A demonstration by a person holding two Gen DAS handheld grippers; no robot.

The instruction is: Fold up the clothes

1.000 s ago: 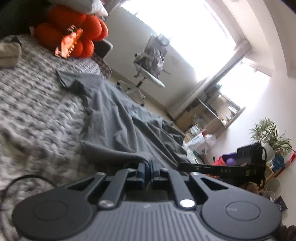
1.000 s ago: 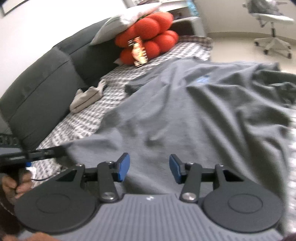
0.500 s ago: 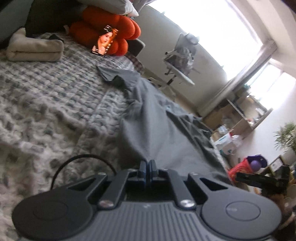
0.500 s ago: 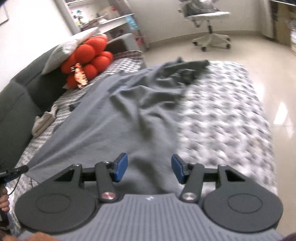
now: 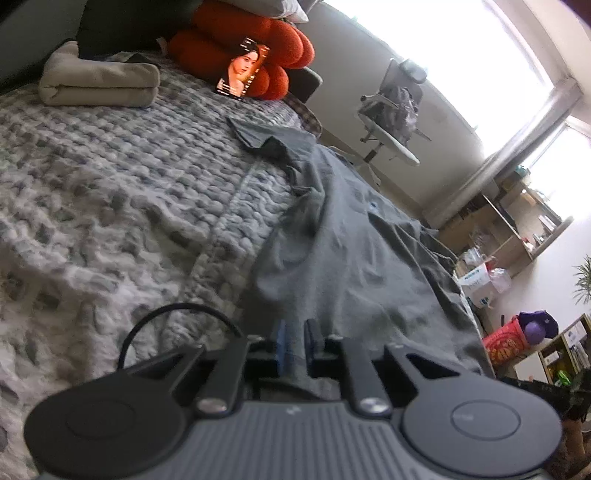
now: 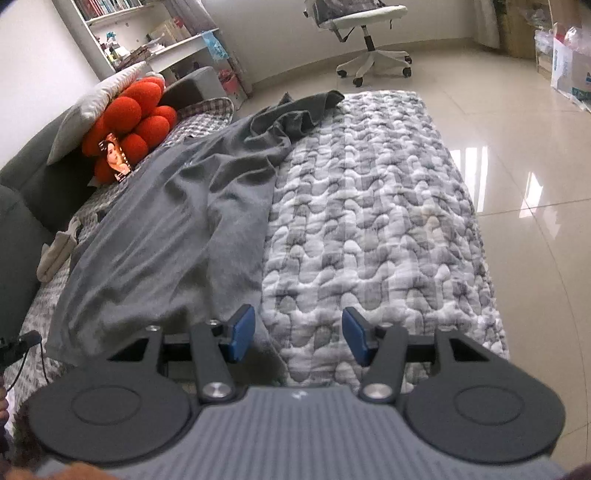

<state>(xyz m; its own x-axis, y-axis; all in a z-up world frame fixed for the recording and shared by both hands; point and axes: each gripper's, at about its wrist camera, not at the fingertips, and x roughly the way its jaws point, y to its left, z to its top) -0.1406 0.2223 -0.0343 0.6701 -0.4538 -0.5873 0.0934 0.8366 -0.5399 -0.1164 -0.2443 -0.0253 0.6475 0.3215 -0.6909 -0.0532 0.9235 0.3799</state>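
Observation:
A grey t-shirt point(image 6: 173, 229) lies lengthwise on the grey knitted blanket point(image 6: 369, 221), hem near me, rumpled sleeves far away. In the left wrist view the shirt point(image 5: 343, 251) runs away from my left gripper point(image 5: 295, 347), whose jaws are shut on its hem corner. My right gripper point(image 6: 297, 334) is open and empty, just above the blanket at the shirt's near right hem corner; its left pad point(image 6: 240, 332) is over the fabric edge.
A folded beige towel point(image 5: 96, 79) and an orange cushion point(image 5: 255, 51) with a photo card sit at the sofa end. A white office chair point(image 6: 365, 33) stands on the tiled floor point(image 6: 517, 129) beyond. Shelves and boxes point(image 5: 491, 258) line the wall.
My left gripper has stayed shut on the hem and its view has swung towards the blanket. My right gripper has moved right along the hem to the shirt's right edge, still open.

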